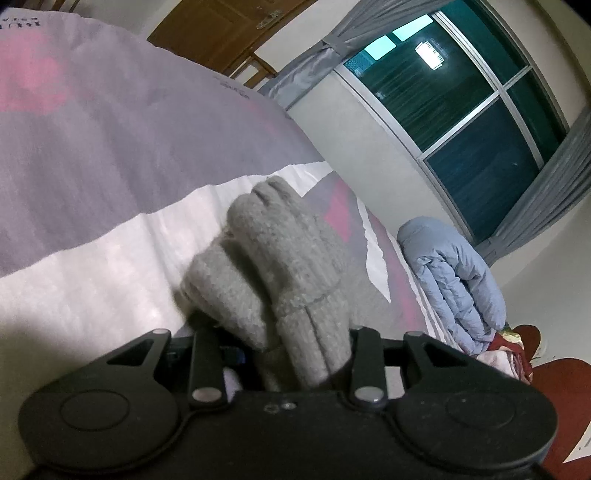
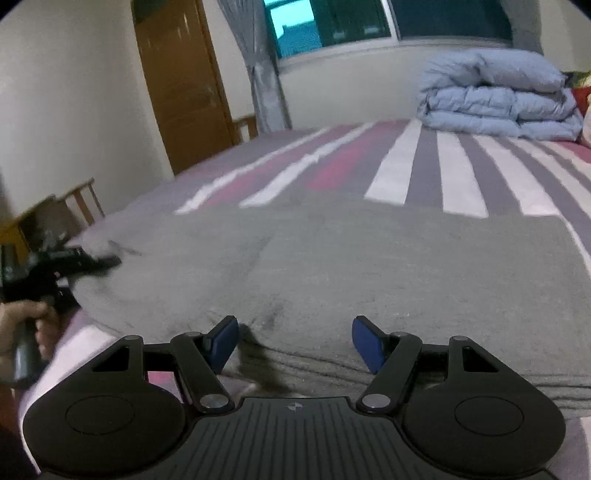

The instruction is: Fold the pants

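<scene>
Grey fleece pants (image 2: 332,266) lie spread across the striped bed (image 2: 458,173). My right gripper (image 2: 295,343) is open, its blue pads (image 2: 221,343) just above the pants' near edge, touching nothing. My left gripper (image 2: 74,266) shows at the far left of the right wrist view, shut on the pants' left end. In the left wrist view a bunched fold of the grey pants (image 1: 280,258) fills the space between the left gripper's fingers (image 1: 284,350) and hides the fingertips.
A folded light-blue duvet (image 2: 495,96) sits at the far right of the bed, below the window (image 2: 369,22). A brown wooden door (image 2: 181,81) and a wooden chair (image 2: 81,203) stand at the left. Red cloth (image 1: 517,354) lies beside the duvet.
</scene>
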Motion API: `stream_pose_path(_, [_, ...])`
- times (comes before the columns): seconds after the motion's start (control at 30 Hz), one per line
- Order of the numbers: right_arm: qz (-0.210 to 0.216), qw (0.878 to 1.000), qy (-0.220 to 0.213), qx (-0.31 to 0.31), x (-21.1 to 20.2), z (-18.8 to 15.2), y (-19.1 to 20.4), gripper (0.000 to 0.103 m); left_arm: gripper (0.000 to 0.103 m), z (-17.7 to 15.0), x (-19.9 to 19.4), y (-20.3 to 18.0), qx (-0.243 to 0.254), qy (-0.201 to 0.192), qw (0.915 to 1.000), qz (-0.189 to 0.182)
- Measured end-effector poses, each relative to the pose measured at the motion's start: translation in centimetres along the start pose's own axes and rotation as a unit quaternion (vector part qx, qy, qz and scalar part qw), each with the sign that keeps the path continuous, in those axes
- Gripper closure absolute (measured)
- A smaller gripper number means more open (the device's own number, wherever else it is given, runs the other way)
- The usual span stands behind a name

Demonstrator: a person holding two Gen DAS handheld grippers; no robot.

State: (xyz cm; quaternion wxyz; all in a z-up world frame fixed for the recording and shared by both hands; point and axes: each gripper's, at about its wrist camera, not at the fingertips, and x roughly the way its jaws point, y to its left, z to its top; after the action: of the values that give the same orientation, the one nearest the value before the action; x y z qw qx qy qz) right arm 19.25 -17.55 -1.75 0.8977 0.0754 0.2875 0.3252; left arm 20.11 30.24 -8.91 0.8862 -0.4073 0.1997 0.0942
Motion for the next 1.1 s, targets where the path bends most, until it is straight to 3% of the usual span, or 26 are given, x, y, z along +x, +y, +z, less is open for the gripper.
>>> stream_pose_path(0.17, [-0.095, 0.99, -0.04, 0.092, -3.8, 1.5, -6.1, 0.034, 0.079, 0.1, -1.8, -2.9, 0.055, -0.029, 0.998, 0.009])
stream_pose_path(0.3, [-0.16, 0.969, -0.084, 0.17, -8.2, 1.7, -11.9, 0.034, 0.079, 0.0, -2.9, -6.2, 0.091, -0.041, 0.995, -0.009])
stream_pose_path(0.43, [-0.198, 0.949, -0.097, 0.224, -11.6, 1.1, -15.8, 0.034, 0.08, -0.6, -2.9, -10.9, 0.148, -0.035, 0.9874, -0.044])
stream_pose_path(0.63, [-0.197, 0.935, -0.112, 0.272, -14.6, 0.6, -18.3, 0.034, 0.08, -3.1, -1.8, -18.1, 0.2, -0.024, 0.9773, -0.066])
stream_pose_path(0.87, [-0.187, 0.928, -0.122, 0.298, -15.3, 0.4, -20.4, 0.033, 0.081, -9.1, 0.8, -26.1, 0.262, 0.01, 0.9565, -0.127])
stream_pose_path(1.1, [-0.179, 0.908, -0.131, 0.354, -16.2, -1.5, -22.4, 0.033, 0.081, -16.6, 4.6, -31.9, 0.327, 0.068, 0.9313, -0.145])
